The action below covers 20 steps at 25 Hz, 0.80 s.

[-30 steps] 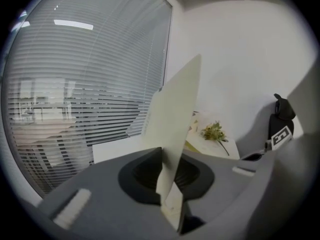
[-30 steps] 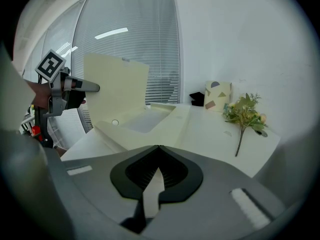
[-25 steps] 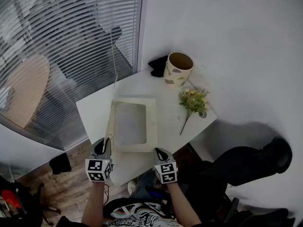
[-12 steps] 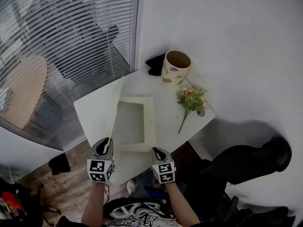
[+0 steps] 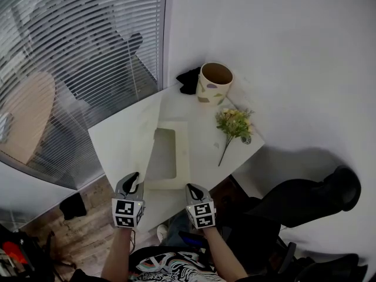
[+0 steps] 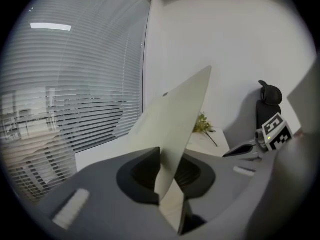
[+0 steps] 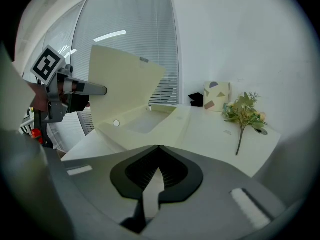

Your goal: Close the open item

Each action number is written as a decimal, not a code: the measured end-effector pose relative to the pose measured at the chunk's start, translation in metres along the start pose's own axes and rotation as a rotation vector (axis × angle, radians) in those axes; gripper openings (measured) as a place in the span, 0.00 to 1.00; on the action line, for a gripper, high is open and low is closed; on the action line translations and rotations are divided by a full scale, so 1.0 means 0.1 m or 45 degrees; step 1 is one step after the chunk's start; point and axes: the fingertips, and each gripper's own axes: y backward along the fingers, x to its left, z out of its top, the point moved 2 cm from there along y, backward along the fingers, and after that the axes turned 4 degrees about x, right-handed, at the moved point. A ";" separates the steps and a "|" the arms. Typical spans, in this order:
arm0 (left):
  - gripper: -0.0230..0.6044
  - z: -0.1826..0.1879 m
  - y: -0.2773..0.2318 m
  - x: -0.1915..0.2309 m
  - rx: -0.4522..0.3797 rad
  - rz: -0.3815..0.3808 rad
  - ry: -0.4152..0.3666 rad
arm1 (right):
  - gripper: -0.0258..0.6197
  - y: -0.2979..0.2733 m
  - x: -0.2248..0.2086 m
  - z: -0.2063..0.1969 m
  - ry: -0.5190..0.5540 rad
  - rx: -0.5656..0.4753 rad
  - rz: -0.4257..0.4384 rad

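A flat cream box (image 5: pixel 181 157) lies on a small white table (image 5: pixel 202 148). Its hinged lid (image 5: pixel 126 140) leans to the right over the left part of the tray. My left gripper (image 5: pixel 131 178) is at the lid's near corner. In the left gripper view the lid (image 6: pixel 177 109) passes slanted through the gap of that gripper (image 6: pixel 172 184), whose jaws have just been opening and hold it only loosely. My right gripper (image 5: pixel 192 188) rests by the box's near right corner. Its jaws (image 7: pixel 157 148) meet at the tips, and nothing shows between them.
A cream mug (image 5: pixel 214 82) and a dark bundle (image 5: pixel 189 80) stand at the table's far end, and a flower sprig (image 5: pixel 233 125) lies along its right side. Window blinds (image 5: pixel 70 46) fill the left. A white wall and the person's dark trouser leg (image 5: pixel 305 201) lie to the right.
The lid has swung from nearly upright to a lean over the tray and now hides more of it. My left gripper has shifted a little right with it. The right gripper has stayed put.
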 end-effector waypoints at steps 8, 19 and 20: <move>0.21 0.01 -0.10 -0.17 0.035 -0.046 -0.120 | 0.04 0.00 0.01 0.00 0.007 -0.006 0.015; 0.22 -0.05 -0.25 -0.42 0.120 -0.122 -0.266 | 0.04 -0.01 0.01 0.02 0.001 -0.025 0.027; 0.23 -0.05 -0.26 -0.44 0.125 -0.130 -0.267 | 0.04 0.00 0.01 0.04 -0.001 -0.025 0.027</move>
